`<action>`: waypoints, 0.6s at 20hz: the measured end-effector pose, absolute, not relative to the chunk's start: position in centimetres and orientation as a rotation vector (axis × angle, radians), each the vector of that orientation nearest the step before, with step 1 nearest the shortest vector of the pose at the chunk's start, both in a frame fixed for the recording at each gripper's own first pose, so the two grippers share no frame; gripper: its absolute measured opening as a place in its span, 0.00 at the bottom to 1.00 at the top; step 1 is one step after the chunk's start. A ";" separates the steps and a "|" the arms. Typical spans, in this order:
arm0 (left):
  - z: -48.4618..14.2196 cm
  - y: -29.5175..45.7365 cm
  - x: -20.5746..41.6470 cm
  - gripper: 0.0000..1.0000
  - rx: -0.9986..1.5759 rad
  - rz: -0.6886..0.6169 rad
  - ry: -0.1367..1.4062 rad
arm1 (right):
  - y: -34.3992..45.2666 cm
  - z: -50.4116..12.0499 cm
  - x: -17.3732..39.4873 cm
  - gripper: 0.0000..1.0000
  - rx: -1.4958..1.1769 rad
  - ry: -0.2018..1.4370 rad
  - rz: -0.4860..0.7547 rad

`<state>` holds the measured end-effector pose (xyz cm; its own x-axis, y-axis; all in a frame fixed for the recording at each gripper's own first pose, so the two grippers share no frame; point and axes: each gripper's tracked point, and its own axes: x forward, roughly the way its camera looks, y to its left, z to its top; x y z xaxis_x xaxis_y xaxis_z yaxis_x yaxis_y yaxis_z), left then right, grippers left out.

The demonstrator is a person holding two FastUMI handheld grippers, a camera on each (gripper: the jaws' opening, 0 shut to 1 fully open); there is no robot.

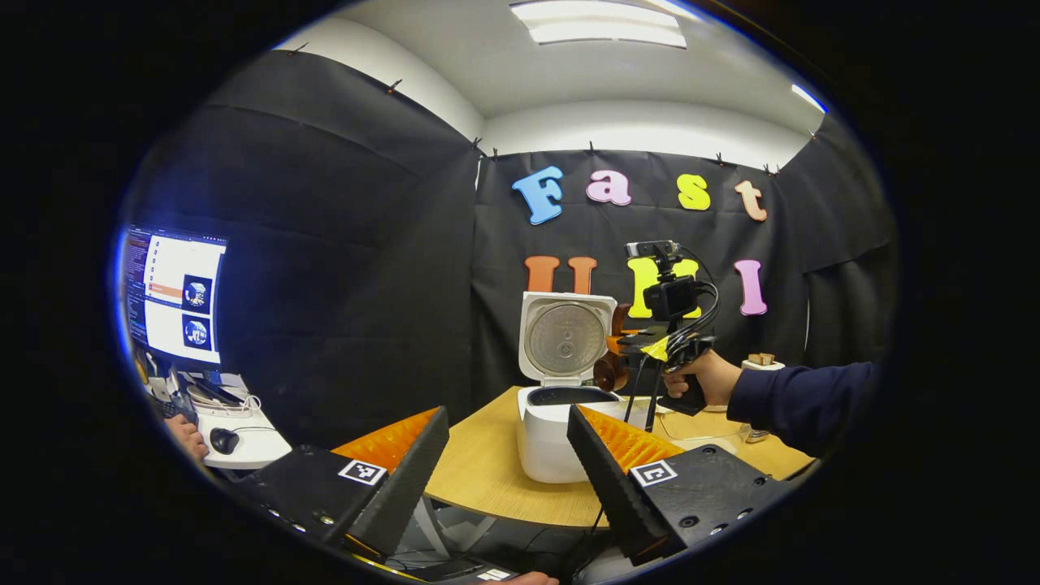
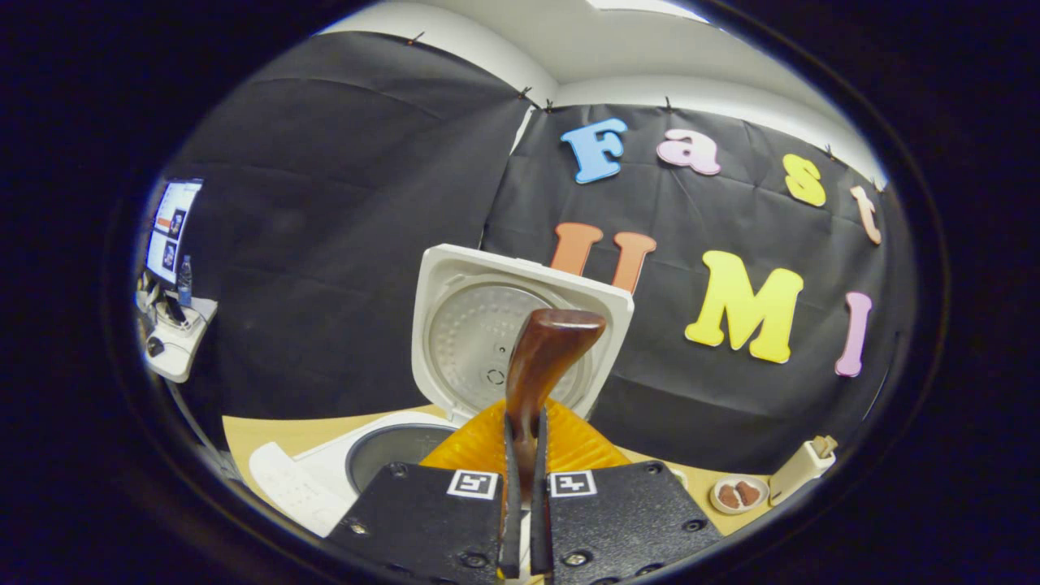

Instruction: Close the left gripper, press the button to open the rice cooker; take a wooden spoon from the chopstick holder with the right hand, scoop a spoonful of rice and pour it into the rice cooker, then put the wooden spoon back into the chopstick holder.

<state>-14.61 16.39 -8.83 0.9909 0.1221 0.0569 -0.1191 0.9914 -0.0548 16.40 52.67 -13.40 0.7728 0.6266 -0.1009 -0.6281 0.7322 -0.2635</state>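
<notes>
wooden spoon [image 2: 540, 366] is sitting clamped in right tongs [image 2: 524, 455], bowl up, just over the rice cooker [image 1: 561, 431] w/ lid standing open on the desk [image 1: 487, 463]. left tongs [image 1: 508, 455] are hanging wide apart, holding nothing, near desk edge.

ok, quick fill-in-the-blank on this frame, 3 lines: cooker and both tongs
1. The rice cooker's lid stands ____.
2. The right tongs are shut on the wooden ____.
3. The left tongs are ____, with nothing between the fingers.

Missing words: open; spoon; open
</notes>
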 end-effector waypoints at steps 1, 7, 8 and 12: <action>-8.8 16.2 -14.5 0.94 -0.052 0.121 -0.058 | 52.2 -13.2 16.3 0.10 -0.289 0.008 0.693; -8.1 13.9 -14.1 0.94 -0.062 0.100 -0.062 | 46.3 -11.6 16.9 0.10 -0.273 0.003 0.655; -7.7 13.4 -14.1 0.94 -0.059 0.094 -0.067 | 44.9 -11.2 17.2 0.10 -0.265 0.004 0.633; -6.4 11.0 -13.6 0.94 -0.041 0.056 -0.083 | 38.9 -9.4 18.2 0.10 -0.232 -0.006 0.568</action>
